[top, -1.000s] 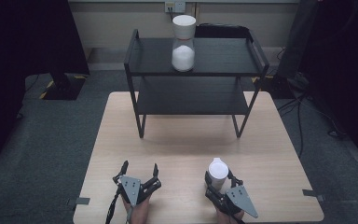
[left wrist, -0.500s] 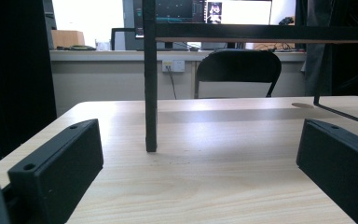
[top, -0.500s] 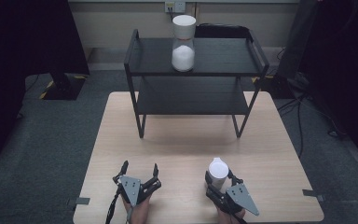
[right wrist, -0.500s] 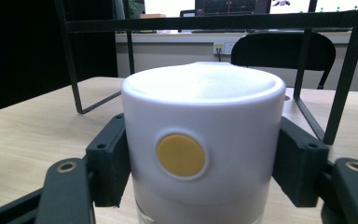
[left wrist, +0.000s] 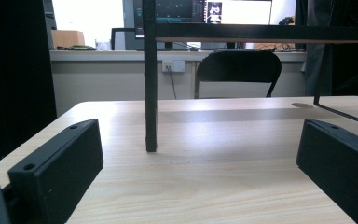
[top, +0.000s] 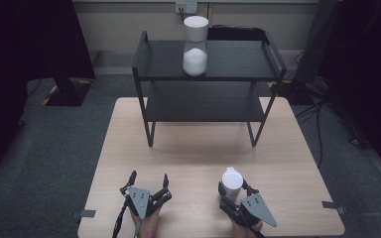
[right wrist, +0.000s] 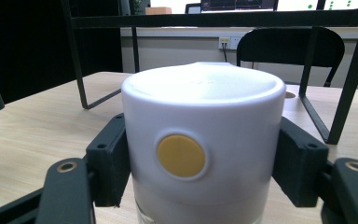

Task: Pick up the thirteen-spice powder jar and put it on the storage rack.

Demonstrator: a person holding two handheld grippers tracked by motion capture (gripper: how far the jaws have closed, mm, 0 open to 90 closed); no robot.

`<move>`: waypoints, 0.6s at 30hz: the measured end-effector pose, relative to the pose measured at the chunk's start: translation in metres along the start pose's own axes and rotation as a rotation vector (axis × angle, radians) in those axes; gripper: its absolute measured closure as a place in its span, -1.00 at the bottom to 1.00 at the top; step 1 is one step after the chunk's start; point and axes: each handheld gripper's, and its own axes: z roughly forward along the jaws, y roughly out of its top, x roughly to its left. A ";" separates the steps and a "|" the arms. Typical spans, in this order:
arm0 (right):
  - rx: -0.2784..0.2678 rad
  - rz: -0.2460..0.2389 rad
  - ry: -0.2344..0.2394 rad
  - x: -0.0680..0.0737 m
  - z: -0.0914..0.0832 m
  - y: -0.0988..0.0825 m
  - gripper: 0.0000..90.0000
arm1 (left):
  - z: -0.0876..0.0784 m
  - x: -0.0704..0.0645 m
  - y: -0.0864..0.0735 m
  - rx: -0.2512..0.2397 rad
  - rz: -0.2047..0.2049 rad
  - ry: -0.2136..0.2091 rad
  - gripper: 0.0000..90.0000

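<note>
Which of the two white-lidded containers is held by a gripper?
The container near the table's front edge, clamped between the right gripper jaws. The other container stands free on the black shelf's top level.

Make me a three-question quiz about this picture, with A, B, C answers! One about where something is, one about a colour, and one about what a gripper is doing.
1. Where does the white jar far from the person stand?
A. On the top shelf of the black rack
B. On the floor
C. On the rack's lower shelf

2. What colour is the round button on the near jar's lid?
A. Green
B. Yellow
C. Blue

3. What is the right gripper doing?
A. Lying open with nothing in it
B. Gripping a rack leg
C. Clamped on the near jar

Answers:
1. A, the high view shows it on the top shelf.
2. B, the right gripper view shows a yellow disc on the white lid.
3. C, both black jaws press the lid's sides, while the left gripper is spread open over the bare table.
</note>
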 end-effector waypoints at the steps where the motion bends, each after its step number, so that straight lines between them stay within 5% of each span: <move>1: 0.001 -0.001 0.001 -0.001 0.000 0.001 -0.34 | 0.000 0.000 0.000 0.000 0.000 0.000 -1.00; 18: -0.014 -0.025 0.072 -0.017 -0.005 0.011 -0.33 | 0.000 0.000 0.000 0.000 0.000 0.000 -1.00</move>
